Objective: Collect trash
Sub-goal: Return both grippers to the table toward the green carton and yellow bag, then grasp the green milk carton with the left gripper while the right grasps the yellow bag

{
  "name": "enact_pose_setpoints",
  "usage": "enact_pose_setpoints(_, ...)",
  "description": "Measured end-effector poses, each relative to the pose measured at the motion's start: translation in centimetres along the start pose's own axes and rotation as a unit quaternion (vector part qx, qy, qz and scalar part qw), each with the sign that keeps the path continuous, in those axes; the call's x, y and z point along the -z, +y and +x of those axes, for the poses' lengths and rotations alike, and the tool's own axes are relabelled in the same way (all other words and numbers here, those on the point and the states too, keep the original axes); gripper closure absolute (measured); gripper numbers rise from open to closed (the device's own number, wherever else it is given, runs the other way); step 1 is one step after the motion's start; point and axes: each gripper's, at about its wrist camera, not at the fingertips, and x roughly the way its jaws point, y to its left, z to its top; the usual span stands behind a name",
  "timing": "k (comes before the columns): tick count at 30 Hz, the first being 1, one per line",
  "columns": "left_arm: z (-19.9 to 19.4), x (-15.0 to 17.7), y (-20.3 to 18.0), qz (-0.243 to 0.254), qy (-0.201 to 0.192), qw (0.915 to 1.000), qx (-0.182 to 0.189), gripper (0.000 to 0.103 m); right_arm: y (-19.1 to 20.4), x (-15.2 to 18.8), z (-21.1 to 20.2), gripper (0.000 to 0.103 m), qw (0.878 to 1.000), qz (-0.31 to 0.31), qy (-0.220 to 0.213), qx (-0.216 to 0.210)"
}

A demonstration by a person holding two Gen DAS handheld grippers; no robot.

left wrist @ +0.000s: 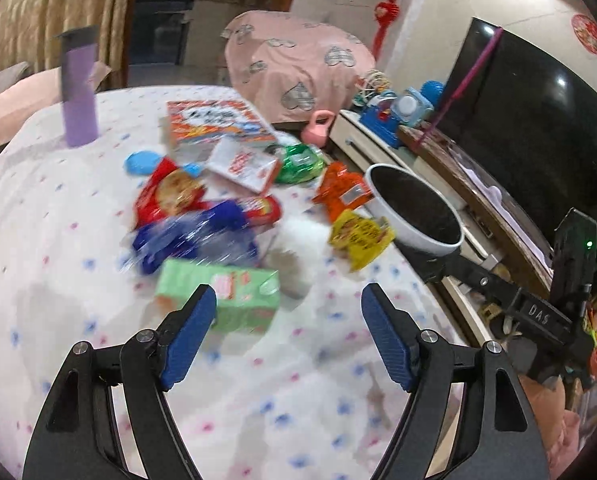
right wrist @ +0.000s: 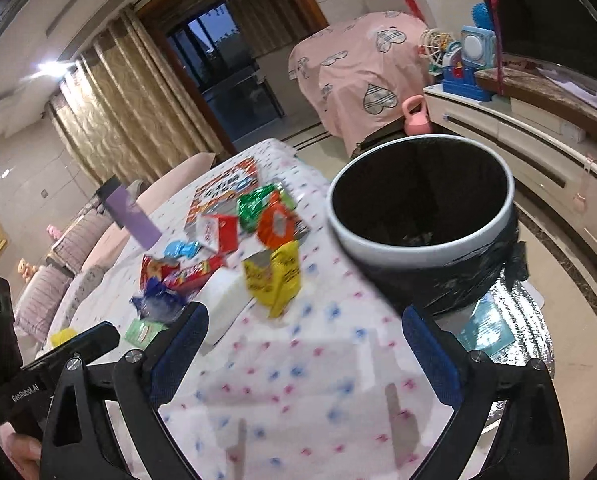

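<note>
Both grippers, left point(left wrist: 288, 300) and right point(right wrist: 304, 320), gape empty over the table point(left wrist: 58, 240). Only the right view shows the bin's point(right wrist: 420, 236) black bag point(right wrist: 478, 276); the green carton point(left wrist: 234, 292) shows best in the left view.

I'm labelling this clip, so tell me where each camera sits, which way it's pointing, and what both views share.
Left wrist: on the left gripper, open, low over the table, facing the green carton; the right gripper's body shows at right.
Right wrist: on the right gripper, open, above the table edge, facing the trash bin; the left gripper's body shows at lower left.
Shared: the bin, yellow wrapper, purple bottle.
</note>
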Motion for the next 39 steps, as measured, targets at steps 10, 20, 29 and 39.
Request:
enact_pose_setpoints(10,2.9,1.2,2.7,-0.061,0.046,0.9971,-0.006,0.025,2.3,0.8,1.7,0.004,1.0,-0.027,0.011,-0.012)
enact_pose_setpoints(20,6.8,-0.3,3.4,-0.072,0.051,0.9954,-0.038,0.017,2.7,0.4,5.0,0.005,0.999,-0.03,0.026,-0.008)
enact_pose_setpoints(29,5.1,0.2,3.9,-0.022,0.037,0.9989,-0.018,0.057,3.2,-0.8,8.8,0.017,0.997,-0.061,0.036,0.008)
enact_pose_setpoints(39,2.8,0.7,6.4,-0.039,0.046,0.9973,-0.04,0.025,2.9,-0.5,9.0,0.057,0.996,-0.07,0.046,0.003)
